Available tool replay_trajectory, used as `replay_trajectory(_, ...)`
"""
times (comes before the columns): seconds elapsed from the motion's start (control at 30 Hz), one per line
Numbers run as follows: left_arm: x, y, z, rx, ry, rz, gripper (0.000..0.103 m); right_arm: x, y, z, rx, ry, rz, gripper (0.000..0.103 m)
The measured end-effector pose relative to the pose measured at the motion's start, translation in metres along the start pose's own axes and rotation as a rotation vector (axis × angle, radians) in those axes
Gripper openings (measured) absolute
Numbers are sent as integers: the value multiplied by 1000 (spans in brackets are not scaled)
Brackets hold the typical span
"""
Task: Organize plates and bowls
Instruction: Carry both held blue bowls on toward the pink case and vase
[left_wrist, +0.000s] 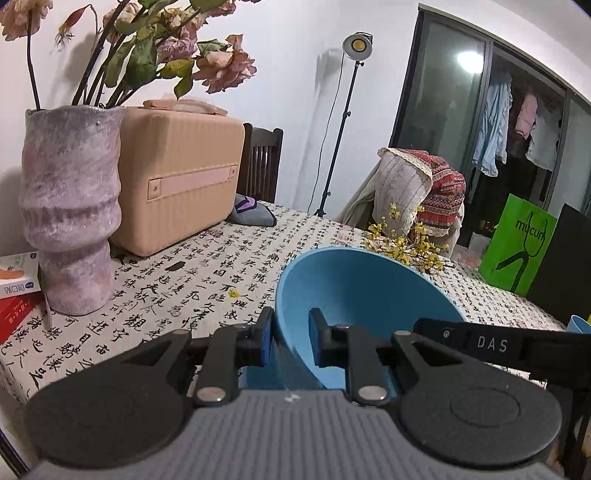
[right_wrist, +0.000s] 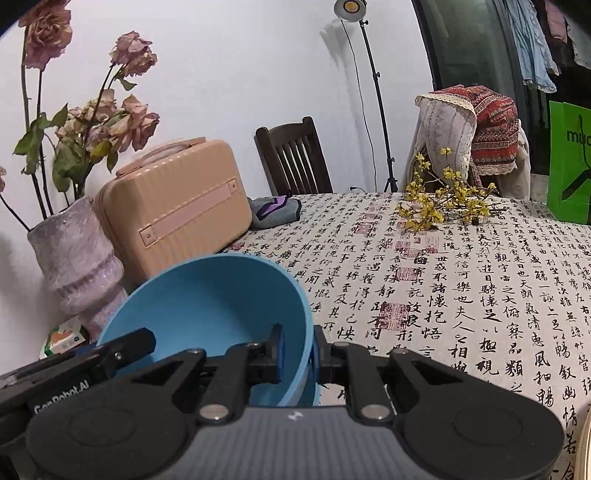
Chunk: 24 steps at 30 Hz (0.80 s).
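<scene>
A blue bowl (left_wrist: 362, 291) hangs tilted just above the calligraphy tablecloth (left_wrist: 207, 269), held from both sides. My left gripper (left_wrist: 290, 332) is shut on its left rim, one pad outside the wall and one inside. In the right wrist view the same blue bowl (right_wrist: 214, 295) fills the lower left, and my right gripper (right_wrist: 300, 350) is shut on its right rim. The right gripper's finger (left_wrist: 480, 341) shows across the bowl in the left wrist view, and the left gripper's finger (right_wrist: 122, 349) shows at the bowl's near left in the right wrist view.
A purple vase (left_wrist: 70, 206) of dried roses and a tan hard case (left_wrist: 177, 177) stand at the left. Yellow flower sprigs (right_wrist: 443, 203) lie far across the cloth. A green bag (left_wrist: 517, 243), a draped chair (right_wrist: 476, 136) and a dark chair (right_wrist: 295, 155) ring the table.
</scene>
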<state>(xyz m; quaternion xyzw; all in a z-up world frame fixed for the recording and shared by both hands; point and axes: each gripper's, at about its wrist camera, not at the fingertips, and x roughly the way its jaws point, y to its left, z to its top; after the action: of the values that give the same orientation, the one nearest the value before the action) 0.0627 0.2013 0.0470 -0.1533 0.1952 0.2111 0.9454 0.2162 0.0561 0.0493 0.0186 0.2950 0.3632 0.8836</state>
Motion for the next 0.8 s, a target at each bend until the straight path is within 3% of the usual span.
replay_trajectory(0.8, 19, 7, -15, -5, 57, 37, 20, 20, 10, -13, -64, 16, -48, 15)
